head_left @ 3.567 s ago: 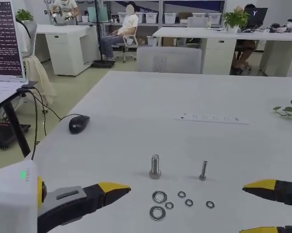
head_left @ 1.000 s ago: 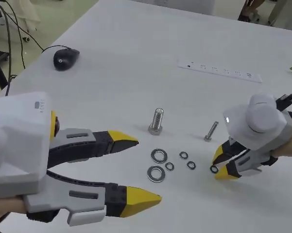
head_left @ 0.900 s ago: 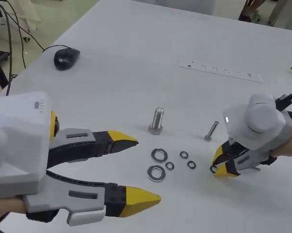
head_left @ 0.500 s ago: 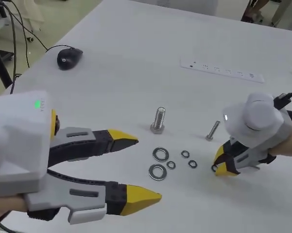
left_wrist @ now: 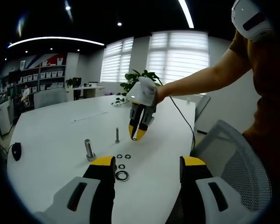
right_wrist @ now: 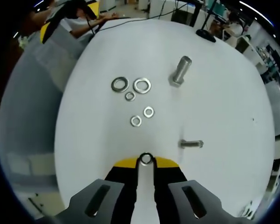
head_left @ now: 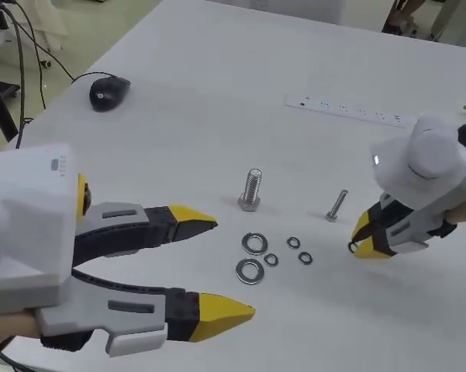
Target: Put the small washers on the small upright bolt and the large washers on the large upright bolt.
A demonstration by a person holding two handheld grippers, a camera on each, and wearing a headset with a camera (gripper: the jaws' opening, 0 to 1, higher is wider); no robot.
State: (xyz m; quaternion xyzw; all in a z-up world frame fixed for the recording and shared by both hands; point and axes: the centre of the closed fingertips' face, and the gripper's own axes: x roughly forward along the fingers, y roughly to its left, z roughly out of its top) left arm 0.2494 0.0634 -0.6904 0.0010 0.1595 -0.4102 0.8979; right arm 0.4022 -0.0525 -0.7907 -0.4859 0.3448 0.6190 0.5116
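Two bolts stand upright on the white table: a large bolt (head_left: 250, 190) and, to its right, a small bolt (head_left: 336, 205). In front of them lie two large washers (head_left: 254, 243) (head_left: 250, 271) and three small washers (head_left: 270, 260). My right gripper (head_left: 360, 246) hovers just right of the small bolt, shut on a small washer (right_wrist: 146, 158) pinched at its yellow tips. The right gripper view looks down on the small bolt (right_wrist: 191, 144) and the large bolt (right_wrist: 180, 71). My left gripper (head_left: 225, 269) is open at the lower left, nothing between its jaws, pointing at the washers (left_wrist: 122, 176).
A black mouse (head_left: 109, 92) with its cable lies at the far left. A white power strip (head_left: 349, 111) sits at the back right. A mesh chair (left_wrist: 233, 154) stands at the table's near edge, beside the person's arm.
The right gripper closed on a small washer on the table, then rose and shifted right with it. The left gripper has stayed open and nearly still.
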